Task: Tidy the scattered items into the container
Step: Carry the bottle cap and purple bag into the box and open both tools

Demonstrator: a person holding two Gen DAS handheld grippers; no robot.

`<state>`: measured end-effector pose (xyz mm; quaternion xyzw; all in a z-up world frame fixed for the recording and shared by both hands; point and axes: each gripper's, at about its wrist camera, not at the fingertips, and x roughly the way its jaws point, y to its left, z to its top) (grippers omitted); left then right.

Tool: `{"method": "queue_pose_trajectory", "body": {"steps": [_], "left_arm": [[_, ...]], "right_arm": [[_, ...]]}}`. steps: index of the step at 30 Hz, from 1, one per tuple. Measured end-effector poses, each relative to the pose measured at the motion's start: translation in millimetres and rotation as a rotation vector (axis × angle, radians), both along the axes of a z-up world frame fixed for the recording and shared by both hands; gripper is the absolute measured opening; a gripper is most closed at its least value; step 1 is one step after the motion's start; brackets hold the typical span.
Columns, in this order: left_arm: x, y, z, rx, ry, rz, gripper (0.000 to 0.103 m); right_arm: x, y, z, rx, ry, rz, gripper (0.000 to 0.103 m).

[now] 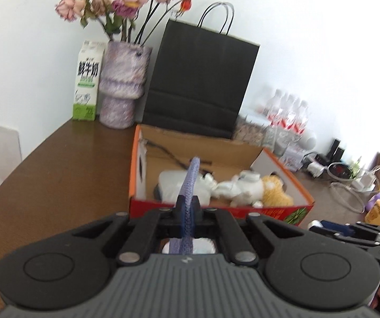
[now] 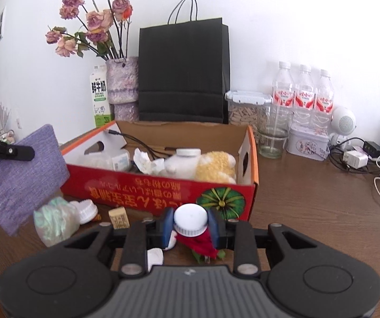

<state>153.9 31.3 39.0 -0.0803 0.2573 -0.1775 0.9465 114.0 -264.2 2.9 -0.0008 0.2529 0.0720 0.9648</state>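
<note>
a: your left gripper (image 1: 187, 206) is clenched on the purple cloth (image 2: 22, 177), pinching it edge-on, so it stands up thin between the pads in that hand's own view and hangs as a broad flap in the other. you grip it by one edge, likely so the rest can drape into the box.

b: and where does it sit against the box?

a: it hangs off the worktop, just beside the red cardboard box (image 2: 163, 196), at its left front corner, not yet over the opening. the box stands toward the back edge of the worktop, in front of the black paper bag (image 2: 184, 71).

b: the other hand?

a: your right gripper (image 2: 190, 224) is grasping a small white-capped bottle (image 2: 190, 218), its blue pads squeezing it from both sides just below the cap. it is right in front of the box's near wall, low over the worktop.

b: what is in already?

a: a yellow plush toy (image 2: 216, 168), a white jar (image 2: 184, 161), crumpled tissue (image 2: 147, 163) and a cable. still out near the front edge: a pale green wad (image 2: 54, 220), a white cap (image 2: 86, 210) and a small wooden block (image 2: 119, 217).

b: so the task is part done.

a: i judge so. both loads need lifting over the wall before you let go.
</note>
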Motion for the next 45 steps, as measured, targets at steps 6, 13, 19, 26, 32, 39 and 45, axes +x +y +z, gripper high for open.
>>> {"method": "queue_pose_trajectory", "body": {"steps": [6, 13, 19, 26, 32, 39, 45], "left_arm": [[18.9, -15.9, 29.8, -0.043, -0.076, -0.051, 0.004], [54.6, -42.1, 37.4, -0.080, -0.110, -0.096, 0.004], [99.2, -61.5, 31.7, -0.118, -0.105, -0.113, 0.004], [146.3, -62.4, -2.3, -0.109, -0.014, -0.077, 0.004], [165.4, -54.9, -31.6, -0.057, 0.048, -0.042, 0.004], [167.8, -60.7, -40.3, 0.040, 0.047, -0.010, 0.004], [162.1, -69.5, -39.7, 0.121, 0.034, 0.006, 0.034]], "right_arm": [[22.0, 13.8, 24.6, -0.016, -0.049, 0.019, 0.027], [65.7, 30.8, 40.3, -0.018, -0.087, 0.033, 0.027], [108.5, 39.4, 40.6, -0.008, -0.100, 0.036, 0.027], [152.6, 40.0, 25.4, 0.005, -0.069, 0.032, 0.027], [176.6, 39.6, 8.7, -0.021, -0.043, 0.017, 0.027], [183.5, 30.6, -3.4, -0.041, -0.016, -0.024, 0.027], [180.4, 31.9, -4.0, -0.065, -0.009, -0.022, 0.044]]}}
